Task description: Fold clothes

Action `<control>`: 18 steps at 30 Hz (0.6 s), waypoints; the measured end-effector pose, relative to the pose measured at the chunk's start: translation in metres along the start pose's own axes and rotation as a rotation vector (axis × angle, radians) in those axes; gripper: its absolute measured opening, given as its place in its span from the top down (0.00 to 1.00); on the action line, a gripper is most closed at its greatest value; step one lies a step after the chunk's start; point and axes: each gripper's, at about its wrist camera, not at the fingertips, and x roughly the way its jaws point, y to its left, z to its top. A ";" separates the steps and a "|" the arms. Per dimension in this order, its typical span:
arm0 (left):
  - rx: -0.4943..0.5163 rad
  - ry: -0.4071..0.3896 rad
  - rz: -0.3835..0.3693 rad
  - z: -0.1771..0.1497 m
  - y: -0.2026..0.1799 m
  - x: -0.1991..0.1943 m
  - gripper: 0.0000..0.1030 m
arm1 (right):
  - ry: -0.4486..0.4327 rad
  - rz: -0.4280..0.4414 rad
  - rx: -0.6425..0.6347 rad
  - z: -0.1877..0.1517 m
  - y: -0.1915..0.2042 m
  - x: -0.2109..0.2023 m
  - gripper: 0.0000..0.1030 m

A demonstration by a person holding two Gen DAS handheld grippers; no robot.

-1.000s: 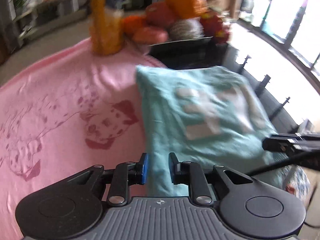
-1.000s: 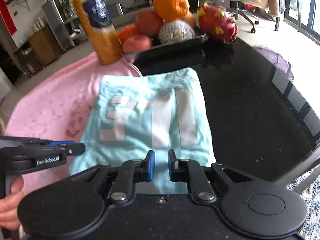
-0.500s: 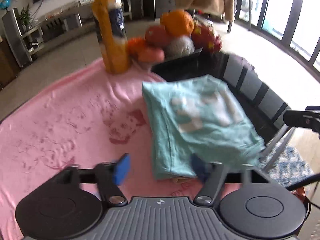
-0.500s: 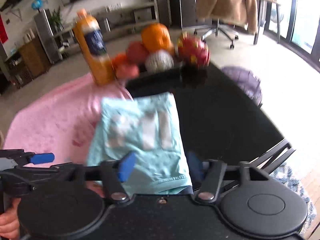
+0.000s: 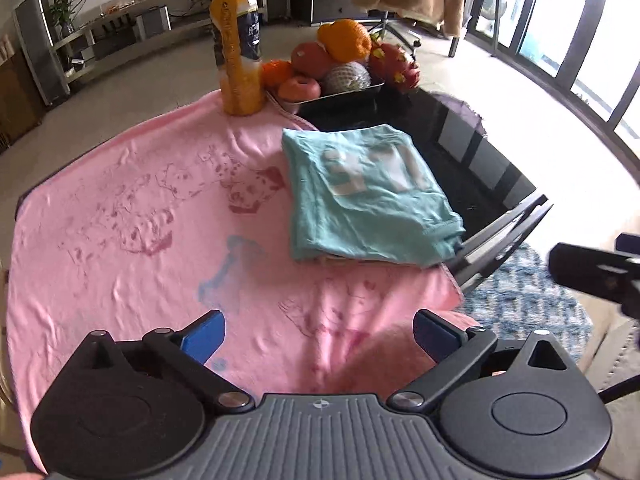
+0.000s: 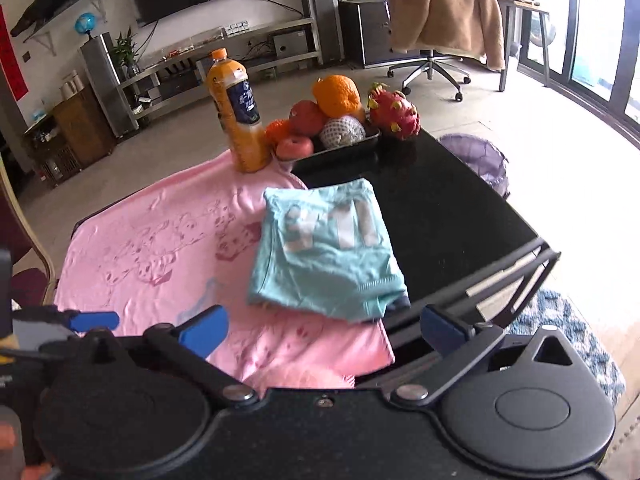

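The teal shirt [image 5: 368, 196] lies folded at the bench's [image 6: 448, 216] near right edge, one corner overhanging — a nudge could tip it off. Left hand-held gripper [image 5: 318, 332] and right hand-held gripper [image 6: 324, 326] both gape, empty.

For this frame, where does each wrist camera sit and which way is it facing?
Left wrist: behind the open left gripper, above the pink printed blanket, facing the folded teal shirt; the right gripper's dark body shows at right.
Right wrist: behind the open right gripper, facing the same shirt; the left gripper's blue tip shows at left.
Shared: shirt, blanket, orange juice bottle, fruit tray.
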 end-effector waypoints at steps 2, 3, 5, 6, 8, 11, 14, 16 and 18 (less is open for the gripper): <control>0.002 -0.022 0.009 -0.006 -0.002 -0.009 0.03 | -0.004 -0.007 0.012 -0.005 0.002 -0.005 0.00; 0.003 -0.032 0.013 -0.008 -0.003 -0.013 0.02 | -0.007 -0.010 0.018 -0.008 0.002 -0.008 0.00; -0.002 -0.045 0.005 -0.011 -0.002 -0.019 0.02 | -0.014 -0.017 0.030 -0.012 0.003 -0.012 0.00; -0.006 -0.051 -0.001 -0.012 -0.002 -0.021 0.02 | -0.017 -0.020 0.036 -0.014 0.004 -0.015 0.00; -0.010 -0.060 -0.014 -0.014 0.000 -0.022 0.02 | -0.023 -0.026 0.048 -0.019 0.005 -0.019 0.00; -0.019 -0.054 -0.011 -0.017 0.003 -0.017 0.01 | -0.027 -0.037 0.049 -0.023 0.008 -0.023 0.00; -0.030 -0.032 -0.015 -0.019 0.005 -0.011 0.01 | -0.023 -0.055 0.030 -0.024 0.012 -0.021 0.00; -0.032 -0.026 -0.019 -0.020 0.005 -0.011 0.01 | -0.020 -0.068 0.017 -0.026 0.015 -0.019 0.00; -0.032 -0.026 -0.014 -0.022 0.004 -0.011 0.01 | -0.012 -0.075 0.006 -0.027 0.017 -0.015 0.00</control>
